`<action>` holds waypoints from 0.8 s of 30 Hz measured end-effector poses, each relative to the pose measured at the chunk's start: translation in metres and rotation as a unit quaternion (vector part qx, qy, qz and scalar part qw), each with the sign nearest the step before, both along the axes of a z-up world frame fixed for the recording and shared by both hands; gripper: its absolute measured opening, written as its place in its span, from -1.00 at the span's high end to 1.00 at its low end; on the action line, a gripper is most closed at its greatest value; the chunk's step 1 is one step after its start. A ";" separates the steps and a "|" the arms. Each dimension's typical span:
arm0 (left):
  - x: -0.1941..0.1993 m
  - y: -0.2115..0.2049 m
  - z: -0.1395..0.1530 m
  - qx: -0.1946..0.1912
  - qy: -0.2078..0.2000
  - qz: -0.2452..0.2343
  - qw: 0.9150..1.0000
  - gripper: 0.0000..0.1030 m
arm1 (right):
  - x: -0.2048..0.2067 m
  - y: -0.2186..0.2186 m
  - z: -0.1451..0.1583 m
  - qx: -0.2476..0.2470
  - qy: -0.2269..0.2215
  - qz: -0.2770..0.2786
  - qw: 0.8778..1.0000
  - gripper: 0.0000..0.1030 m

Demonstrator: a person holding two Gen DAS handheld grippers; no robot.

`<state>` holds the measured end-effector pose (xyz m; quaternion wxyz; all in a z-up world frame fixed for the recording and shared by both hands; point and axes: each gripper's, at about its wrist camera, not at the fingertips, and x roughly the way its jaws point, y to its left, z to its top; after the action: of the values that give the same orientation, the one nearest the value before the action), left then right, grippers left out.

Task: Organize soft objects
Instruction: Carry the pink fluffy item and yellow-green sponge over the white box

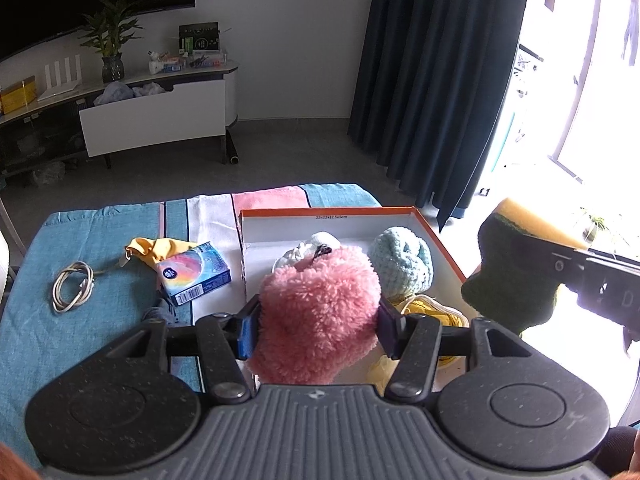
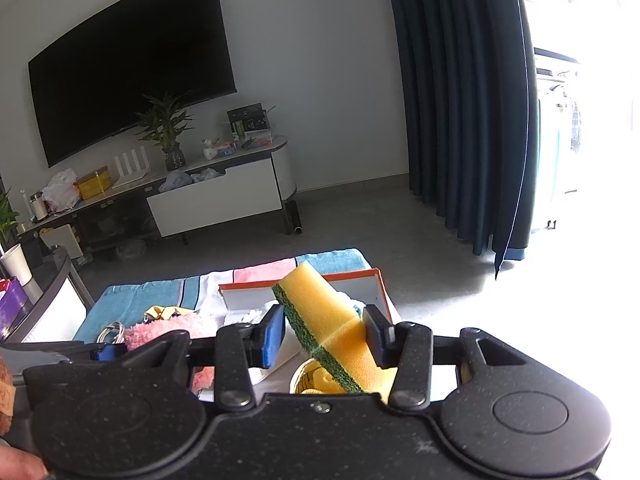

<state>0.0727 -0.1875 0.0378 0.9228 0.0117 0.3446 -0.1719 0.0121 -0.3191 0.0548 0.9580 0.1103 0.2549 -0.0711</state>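
**Two soft things held over the box**

Just ahead of and below the left gripper lies a shallow box with an orange rim and white inside. In it, beyond the gripper, sit a pale blue knitted ball on the right and a white soft item to its left; a yellow knitted piece lies nearer, under the gripper's right finger.

The box rests on a counter covered by a striped cloth of blue, white and pink. Left of the left gripper on the cloth are a small rainbow-printed carton, a yellow cloth behind it, and, farther left, a coiled white cable. Far ahead of both grippers the room shows a grey floor, a dark TV on a white wall, a low TV stand with a potted plant, and a dark blue curtain to the right beside a bright window.

The left gripper is pinching a fluffy pink piece, its two pads pressed into the pile on either side, held above the near part of the box. The right gripper is clamped partway on a yellow sponge with a green scouring layer; the sponge tilts forward and up out of the pads, above the box's near right part. From the left wrist view the sponge shows to the right of the left gripper, beside the box's right rim.
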 end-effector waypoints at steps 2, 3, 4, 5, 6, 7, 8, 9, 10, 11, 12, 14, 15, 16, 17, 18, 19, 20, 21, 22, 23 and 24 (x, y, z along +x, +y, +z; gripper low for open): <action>0.003 -0.001 0.000 0.001 0.001 -0.001 1.000 -0.12 | 0.004 -0.002 -0.001 0.000 0.000 -0.002 1.000 -0.04; 0.004 -0.002 -0.001 0.001 0.001 -0.001 1.000 -0.12 | 0.006 -0.004 -0.001 0.001 0.001 -0.003 1.000 -0.04; 0.006 -0.003 -0.001 0.001 0.002 -0.002 1.000 -0.12 | 0.008 -0.005 -0.001 0.001 0.002 -0.003 1.000 -0.04; 0.007 -0.004 -0.002 0.001 0.003 -0.002 1.000 -0.12 | 0.010 -0.006 -0.001 0.001 0.002 -0.004 1.000 -0.04; 0.009 -0.005 -0.003 0.001 0.004 -0.003 1.000 -0.12 | 0.012 -0.006 -0.001 0.000 0.002 -0.004 1.000 -0.04; 0.011 -0.006 -0.003 0.002 0.005 -0.004 1.000 -0.12 | 0.014 -0.007 -0.001 0.000 0.002 -0.003 1.000 -0.04; 0.013 -0.007 -0.004 0.001 0.006 -0.004 1.000 -0.13 | 0.016 -0.008 -0.002 -0.001 0.003 -0.003 1.000 -0.04; 0.014 -0.007 -0.005 0.001 0.007 -0.005 1.000 -0.13 | 0.018 -0.009 -0.002 -0.001 0.003 -0.003 1.000 -0.04; 0.016 -0.008 -0.006 0.002 0.009 -0.006 1.000 -0.13 | 0.020 -0.010 -0.003 -0.001 0.004 -0.003 1.000 -0.04; 0.017 -0.010 -0.007 0.002 0.010 -0.008 1.000 -0.13 | 0.021 -0.010 -0.003 -0.001 0.004 -0.002 1.000 -0.04; 0.018 -0.011 -0.008 0.002 0.011 -0.008 1.000 -0.13 | 0.023 -0.010 -0.003 -0.001 0.004 -0.003 1.000 -0.04; 0.022 -0.014 -0.009 0.002 0.013 -0.011 1.000 -0.13 | 0.028 -0.012 -0.004 -0.004 0.006 -0.003 1.000 -0.04; 0.023 -0.015 -0.010 0.002 0.014 -0.013 1.000 -0.13 | 0.030 -0.012 -0.006 -0.003 0.007 -0.003 1.000 -0.04; 0.024 -0.016 -0.010 0.002 0.014 -0.013 1.000 -0.13 | 0.032 -0.013 -0.006 -0.003 0.008 -0.004 1.000 -0.05; 0.026 -0.016 -0.011 0.002 0.015 -0.014 1.000 -0.13 | 0.035 -0.013 -0.007 -0.004 0.008 -0.005 1.000 -0.05; 0.027 -0.017 -0.012 0.002 0.016 -0.015 1.000 -0.13 | 0.037 -0.013 -0.008 -0.004 0.009 -0.006 1.000 -0.05; 0.029 -0.018 -0.012 0.002 0.017 -0.016 1.000 -0.13 | 0.038 -0.013 -0.009 -0.004 0.010 -0.006 1.000 -0.05; 0.030 -0.018 -0.013 0.002 0.018 -0.016 1.000 -0.13 | 0.040 -0.013 -0.010 -0.004 0.011 -0.008 1.000 -0.05; 0.031 -0.019 -0.014 0.002 0.019 -0.017 1.000 -0.13 | 0.041 -0.013 -0.011 -0.004 0.012 -0.009 1.000 -0.05; 0.033 -0.020 -0.015 0.002 0.020 -0.018 1.000 -0.13 | 0.042 -0.014 -0.012 -0.004 0.013 -0.010 1.000 -0.05; 0.034 -0.021 -0.015 0.002 0.021 -0.019 1.000 -0.13 | 0.044 -0.014 -0.013 -0.003 0.014 -0.009 1.000 -0.05; 0.035 -0.021 -0.016 0.002 0.021 -0.020 1.000 -0.13 | 0.045 -0.014 -0.014 -0.004 0.016 -0.010 1.000 -0.05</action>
<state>0.1078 -0.2086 0.0216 0.9118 0.0169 0.3639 -0.1895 0.0572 -0.3335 0.0406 0.9536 0.1082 0.2684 -0.0835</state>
